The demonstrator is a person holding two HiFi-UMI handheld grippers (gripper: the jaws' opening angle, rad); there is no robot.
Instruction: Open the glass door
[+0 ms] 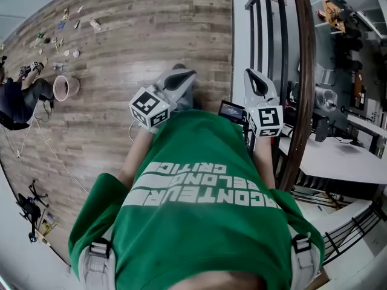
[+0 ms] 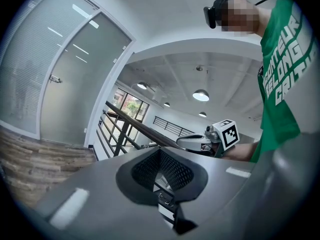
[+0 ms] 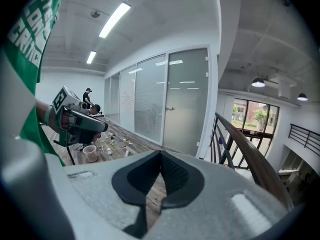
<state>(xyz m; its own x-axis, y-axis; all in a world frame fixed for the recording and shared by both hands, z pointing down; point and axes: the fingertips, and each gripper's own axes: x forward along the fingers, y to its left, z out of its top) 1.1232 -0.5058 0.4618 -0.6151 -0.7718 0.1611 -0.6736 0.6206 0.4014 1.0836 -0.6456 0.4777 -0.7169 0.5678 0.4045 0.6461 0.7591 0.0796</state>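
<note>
Frosted glass door (image 3: pixel 187 101), seen from the right gripper view: it stands shut in a glazed partition on the far side of a wooden floor (image 1: pixel 151 29), just left of the corner where a dark railing (image 3: pixel 250 154) begins, and well apart from both tools. We find its small metal handle (image 3: pixel 171 108) about halfway up the door's left edge; whether it is a lever or a fixed pull is too small to tell. We judge the pane to be heavy, stiff and smooth, so jaws pressed on the bare glass would likely slip, and a hard knock could chip it. The handle is therefore the only sensible place to take hold, and the door should swing slowly on the opposite edge. The left gripper (image 2: pixel 160 150) has its jaw tips closed together with nothing between them. The right gripper (image 3: pixel 160 154) is likewise closed at the tips and empty, with only floor showing through the slit behind them. Both are held in front of the person's green shirt (image 1: pixel 205 186). In our judgement the task has not begun: the approach comes first, then opening one pair of jaws around the handle.
</note>
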